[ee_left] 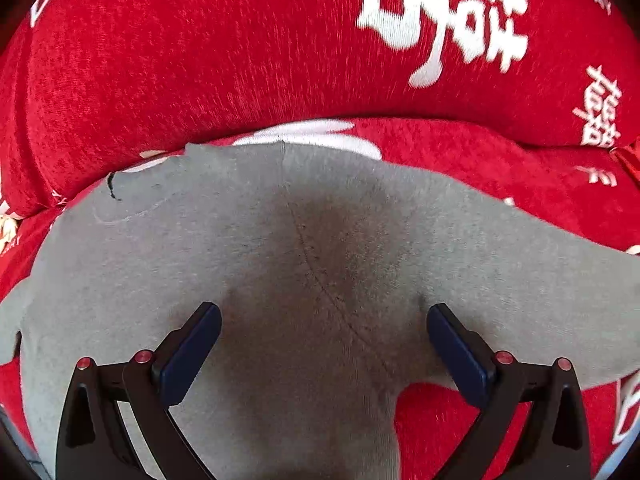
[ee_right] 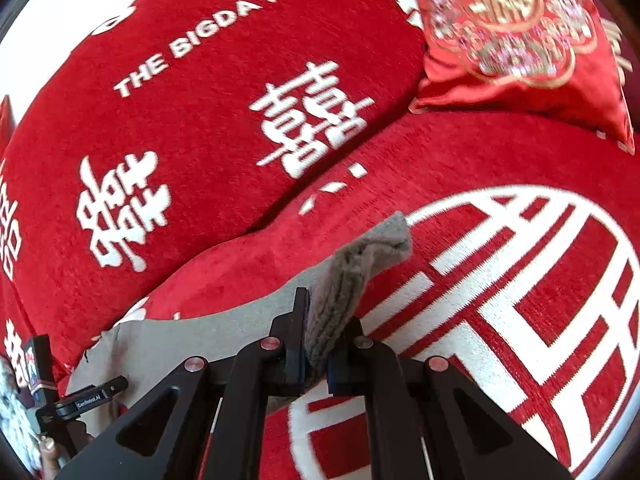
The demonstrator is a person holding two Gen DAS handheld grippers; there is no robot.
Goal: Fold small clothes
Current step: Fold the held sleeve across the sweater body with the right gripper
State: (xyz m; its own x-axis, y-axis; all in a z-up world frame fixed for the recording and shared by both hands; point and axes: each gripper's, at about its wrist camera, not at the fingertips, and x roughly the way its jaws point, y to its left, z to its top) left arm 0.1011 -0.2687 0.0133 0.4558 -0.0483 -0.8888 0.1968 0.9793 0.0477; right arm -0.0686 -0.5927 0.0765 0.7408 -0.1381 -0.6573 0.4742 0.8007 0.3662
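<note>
Red wedding-print sofa cushions [ee_right: 200, 128] carry a small grey garment [ee_left: 280, 248], mid-fold.

Left gripper [ee_left: 324, 344] hovers spread over its middle; right gripper [ee_right: 318, 344] pinches a bunched end toward one o'clock, probably next carrying it leftward across the cloth.

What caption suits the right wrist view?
Right gripper shut on grey garment's ribbed edge above red sofa cover.
</note>
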